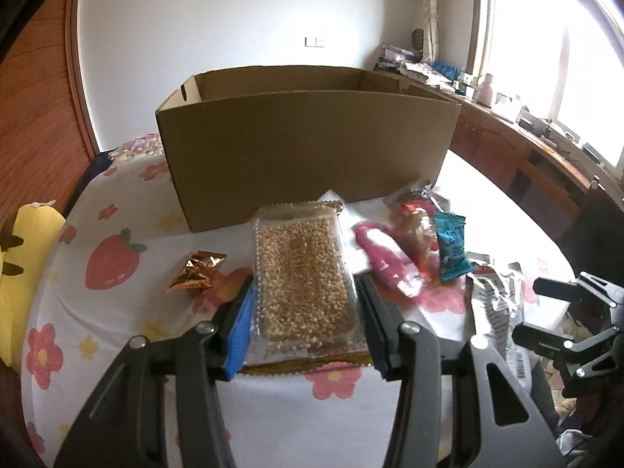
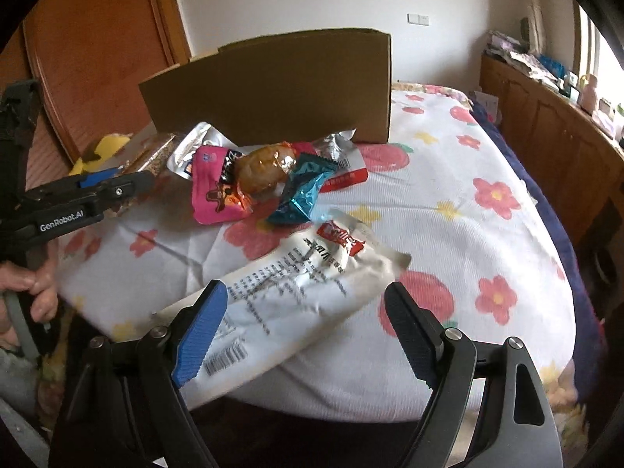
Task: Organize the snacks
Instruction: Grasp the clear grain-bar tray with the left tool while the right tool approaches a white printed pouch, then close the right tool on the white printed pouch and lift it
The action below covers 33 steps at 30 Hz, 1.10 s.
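My left gripper (image 1: 304,308) is shut on a clear pack of puffed grain bar (image 1: 302,273), held flat just above the bed in front of the open cardboard box (image 1: 304,144). A copper foil snack (image 1: 195,271) lies to its left. A pink packet (image 1: 384,259), a brown wrapped snack (image 1: 415,230) and a teal packet (image 1: 450,247) lie to the right. My right gripper (image 2: 308,323) is open over a white printed pouch (image 2: 296,288), its fingers on either side without touching. The pile also shows in the right wrist view: pink packet (image 2: 216,191), brown snack (image 2: 261,169), teal packet (image 2: 304,191).
The bed has a floral sheet (image 2: 468,234). A yellow plush toy (image 1: 23,269) lies at the left edge. A wooden cabinet (image 2: 546,132) with clutter runs along the window side. A wooden door (image 2: 97,58) stands behind the box.
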Motion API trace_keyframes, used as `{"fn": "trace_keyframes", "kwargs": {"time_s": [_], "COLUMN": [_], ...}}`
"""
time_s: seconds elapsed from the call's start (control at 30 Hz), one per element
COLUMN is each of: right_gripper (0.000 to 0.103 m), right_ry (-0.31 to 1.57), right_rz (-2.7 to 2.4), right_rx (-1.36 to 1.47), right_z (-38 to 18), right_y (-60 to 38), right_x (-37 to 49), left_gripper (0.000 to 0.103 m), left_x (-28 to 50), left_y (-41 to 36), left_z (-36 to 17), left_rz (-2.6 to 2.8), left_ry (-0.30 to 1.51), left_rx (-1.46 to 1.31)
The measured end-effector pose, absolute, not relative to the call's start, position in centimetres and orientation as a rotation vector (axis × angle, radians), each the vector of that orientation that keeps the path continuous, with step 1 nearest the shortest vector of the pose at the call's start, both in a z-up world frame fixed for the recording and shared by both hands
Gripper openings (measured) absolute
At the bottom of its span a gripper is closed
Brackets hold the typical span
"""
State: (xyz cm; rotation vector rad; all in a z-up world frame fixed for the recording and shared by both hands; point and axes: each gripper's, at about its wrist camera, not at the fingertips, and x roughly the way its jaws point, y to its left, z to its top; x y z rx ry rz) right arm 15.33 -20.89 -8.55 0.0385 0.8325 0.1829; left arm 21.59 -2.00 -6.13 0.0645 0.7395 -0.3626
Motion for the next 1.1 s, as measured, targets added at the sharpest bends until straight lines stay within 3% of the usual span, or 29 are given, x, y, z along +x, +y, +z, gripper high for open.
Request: {"fn": "trace_keyframes", "kwargs": {"time_s": [0.47,0.9,1.1], "right_gripper": [0.085,0.090,0.085], "right_ry": [0.899,0.899,0.899], "right_rz": [0.200,0.156,0.173], "right_rx": [0.148,-0.072,-0.133], "right_z": [-9.1,-10.2,-10.3], "right_y": [-20.0,-15.8,-15.7], "right_x": [18.1,18.7,17.8], "left_gripper": [0.049,0.049,0.049], "left_x": [20.4,20.5,20.1], "left_y": [-1.9,-2.3,-2.0], "left_z": [-5.0,-5.5,-5.7], "left_rz": [-0.374,-0.383,-0.383], "left_ry": [0.712,0.716,0.718], "left_rx": [0.053,0.046,0.031]}}
